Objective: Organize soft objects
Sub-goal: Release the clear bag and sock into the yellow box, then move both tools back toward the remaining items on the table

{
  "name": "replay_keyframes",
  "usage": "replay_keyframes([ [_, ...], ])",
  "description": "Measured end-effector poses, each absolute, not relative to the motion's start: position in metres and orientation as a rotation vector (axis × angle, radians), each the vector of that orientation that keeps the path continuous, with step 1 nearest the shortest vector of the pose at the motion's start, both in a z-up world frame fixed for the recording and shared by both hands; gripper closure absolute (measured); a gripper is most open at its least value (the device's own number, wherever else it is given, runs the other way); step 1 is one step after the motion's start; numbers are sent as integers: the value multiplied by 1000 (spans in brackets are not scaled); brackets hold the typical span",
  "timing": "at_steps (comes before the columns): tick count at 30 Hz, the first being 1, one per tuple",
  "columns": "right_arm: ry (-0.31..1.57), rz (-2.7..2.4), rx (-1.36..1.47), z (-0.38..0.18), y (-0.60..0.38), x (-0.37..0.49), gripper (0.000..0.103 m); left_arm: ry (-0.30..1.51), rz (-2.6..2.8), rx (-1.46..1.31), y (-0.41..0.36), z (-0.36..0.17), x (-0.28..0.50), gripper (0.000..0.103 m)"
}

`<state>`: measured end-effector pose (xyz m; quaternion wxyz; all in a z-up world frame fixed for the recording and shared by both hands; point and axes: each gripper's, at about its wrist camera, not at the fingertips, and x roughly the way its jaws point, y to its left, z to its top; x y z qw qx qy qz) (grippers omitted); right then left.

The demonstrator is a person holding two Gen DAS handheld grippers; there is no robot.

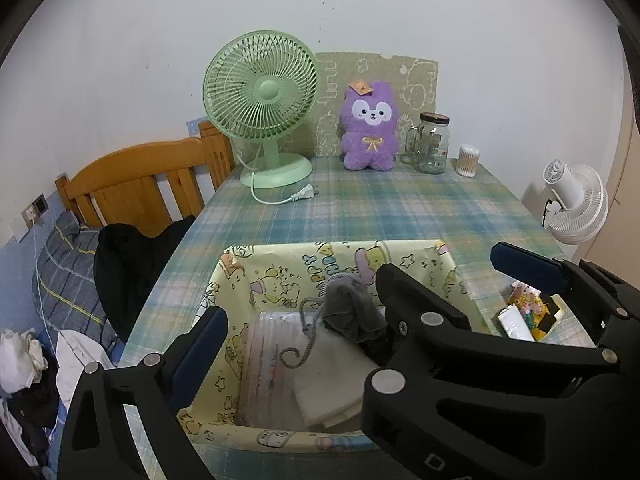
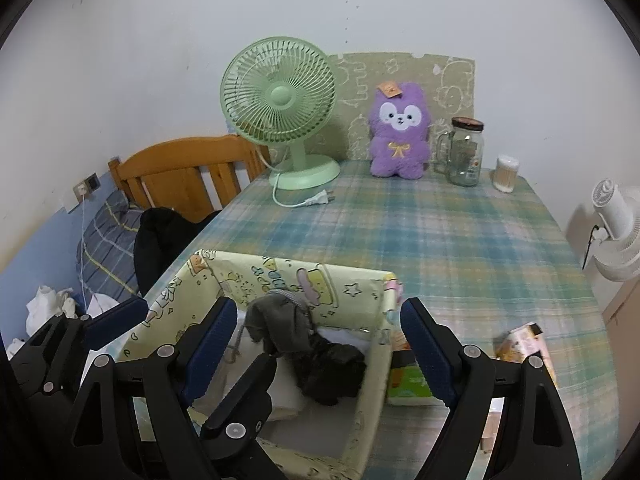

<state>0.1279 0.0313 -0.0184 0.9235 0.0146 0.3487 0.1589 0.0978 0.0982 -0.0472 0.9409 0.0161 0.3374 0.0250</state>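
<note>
Fabric storage bin (image 1: 276, 272), pale yellow with cartoon prints, stands at 6 o'clock on the plaid-covered surface (image 1: 400, 208). Inside it lie folded white cloths (image 1: 332, 392), and on them a grey drawstring garment (image 1: 348, 308) draped over a dark, nearly black piece (image 2: 332, 368). Left hand-held gripper (image 1: 300, 320) hangs over the bin with its blue-padded fingers (image 1: 204, 344) spread wide, released, nothing between them. Right hand-held gripper (image 2: 320, 336) is likewise released; one finger sits inside the bin just beside the grey garment, the other outside the bin's wall at 4 o'clock. Whether either pad touches the cloth cannot be told. Purple plush toy (image 1: 370, 128) sits upright at 12 o'clock against a patterned board (image 1: 416, 80), well apart from the bin. Green desk fan (image 1: 260, 92) stands at 11 o'clock, its plug (image 1: 304, 193) lying loose; a lidded glass jar (image 1: 430, 144) and a cotton-swab container (image 1: 468, 160) stand at 1 o'clock. Small printed boxes (image 1: 528, 312) lie at 3 o'clock beside the bin.
</note>
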Motion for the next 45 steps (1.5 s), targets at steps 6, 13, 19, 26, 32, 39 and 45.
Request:
replay_keyframes([
  [6,696,307,20,-7,19,122,17,677,38,20,87,-39,93,4],
  [13,670,284,27,5,3,113,17,656,44,29,70,-29,87,1],
  [19,645,270,29,13,-12,106,15,624,45,44,57,-21,81,0],
  [26,626,244,39,18,-31,99,13,628,18,28,42,-17,79,0],
  [32,609,223,44,22,-47,95,11,638,-16,12,27,-17,80,1],
  [39,578,201,44,26,-65,90,7,619,-28,-4,9,-16,76,1],
  [45,555,176,46,26,-80,87,3,597,-37,-4,-6,-17,74,1],
])
